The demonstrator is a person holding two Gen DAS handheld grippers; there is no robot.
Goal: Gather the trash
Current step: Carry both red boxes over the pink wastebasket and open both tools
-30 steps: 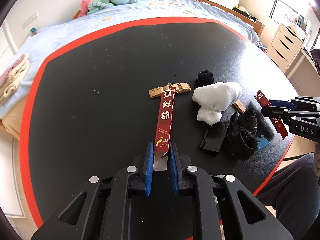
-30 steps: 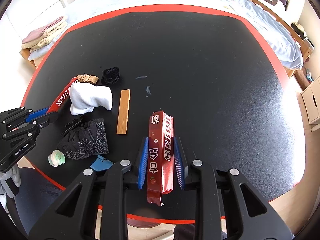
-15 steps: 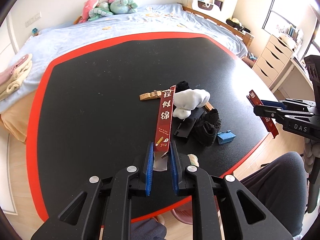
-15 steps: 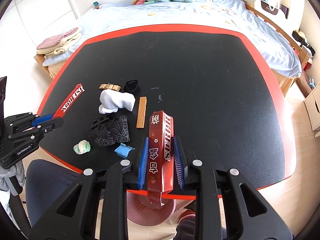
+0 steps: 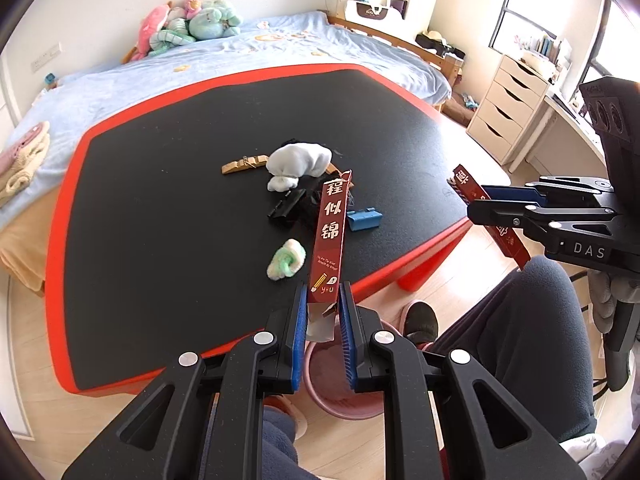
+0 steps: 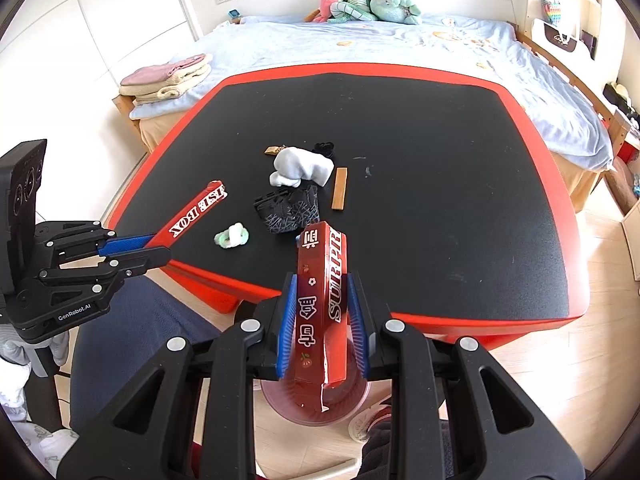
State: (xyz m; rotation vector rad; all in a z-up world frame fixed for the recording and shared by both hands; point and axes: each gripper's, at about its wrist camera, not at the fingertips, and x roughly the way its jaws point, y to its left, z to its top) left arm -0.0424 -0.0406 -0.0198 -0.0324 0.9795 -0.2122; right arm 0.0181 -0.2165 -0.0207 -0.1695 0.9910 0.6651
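Observation:
My left gripper (image 5: 322, 300) is shut on the lower end of a flattened red carton (image 5: 331, 220) with white characters. It hangs past the near edge of the black table (image 5: 160, 200), above a pink bin (image 5: 320, 384) on the floor. My right gripper (image 6: 322, 292) is shut on a second red carton (image 6: 324, 276) marked SURPRISE, also over the pink bin (image 6: 354, 402). Each gripper shows in the other's view: the right gripper (image 5: 476, 206) with its carton (image 5: 464, 178), the left gripper (image 6: 160, 248) with its carton (image 6: 196, 216).
On the table lie a white cloth bundle (image 5: 298, 162), a wooden peg (image 5: 244, 166), black fabric (image 6: 290, 210), a blue clip (image 5: 363, 218), a green-white wad (image 5: 286, 264) and a wooden strip (image 6: 340, 194). A person's legs (image 5: 520, 340) and slipper (image 5: 418, 318) flank the bin. A bed stands behind.
Both grippers have drawn back and up from the tabletop to beyond its near edge, each still gripping its red carton. The pink bin has come into view beneath them.

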